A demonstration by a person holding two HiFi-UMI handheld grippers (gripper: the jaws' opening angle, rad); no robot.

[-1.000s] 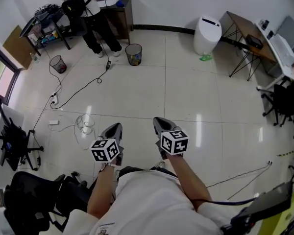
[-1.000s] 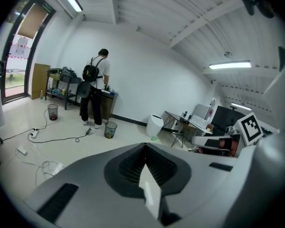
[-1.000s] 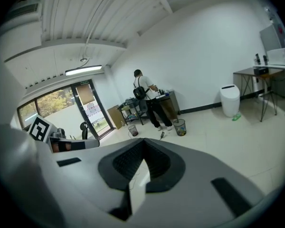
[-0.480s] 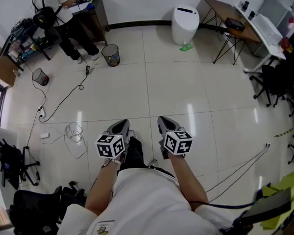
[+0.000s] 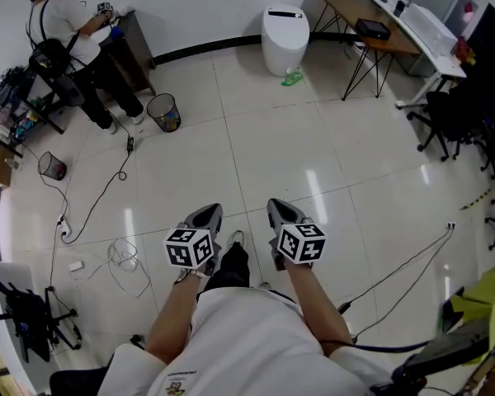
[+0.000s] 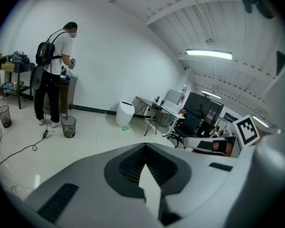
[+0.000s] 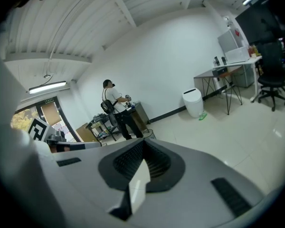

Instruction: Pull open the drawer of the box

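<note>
Approach step, as judged: the left gripper and right gripper were held side by side above the floor tiles, both with jaws together and empty. No box or drawer appeared in any view; locating it came next.

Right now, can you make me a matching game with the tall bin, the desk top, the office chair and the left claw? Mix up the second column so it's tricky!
Things:
1. tall bin
2. desk top
3. office chair
4. left claw

Colour or state:
A. black
B. shut, with nothing in it
C. white
D. brown

Right pairs: 1-C, 2-D, 3-A, 4-B.
</note>
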